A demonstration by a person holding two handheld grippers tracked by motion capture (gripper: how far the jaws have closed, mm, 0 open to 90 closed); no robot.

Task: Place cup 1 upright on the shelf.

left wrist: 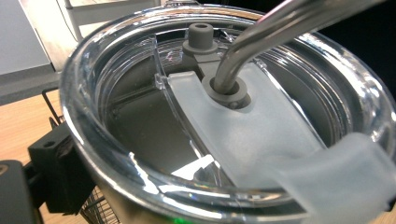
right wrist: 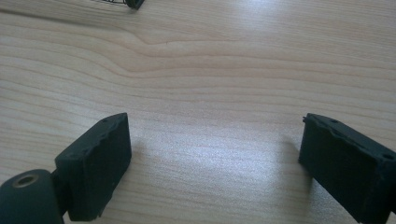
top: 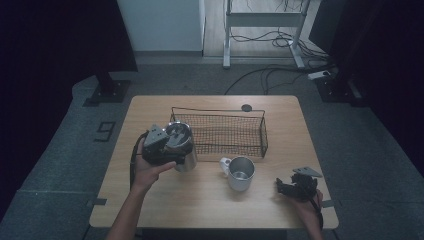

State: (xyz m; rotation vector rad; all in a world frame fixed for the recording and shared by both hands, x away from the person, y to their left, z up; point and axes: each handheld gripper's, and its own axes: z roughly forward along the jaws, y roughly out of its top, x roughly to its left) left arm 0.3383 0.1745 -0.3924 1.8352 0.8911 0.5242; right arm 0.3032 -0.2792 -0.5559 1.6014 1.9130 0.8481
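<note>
Steel tumbler (top: 184, 145) in left gripper (top: 167, 147), wire basket (top: 220, 132) behind, mug (top: 240, 173) beside

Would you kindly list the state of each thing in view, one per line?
Steel tumbler: upright on the table, clear lid on, metal straw through it.
Mug: upright, empty, nothing touching it.
Wire basket: empty.
Left gripper: closed on the tumbler.
Right gripper: open over bare wood, holding nothing.

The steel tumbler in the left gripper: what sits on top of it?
A clear lid caps the tumbler, and a bent metal straw passes through its grey grommet. The frosted slider hides part of the dark inside, so any contents cannot be made out.
</note>
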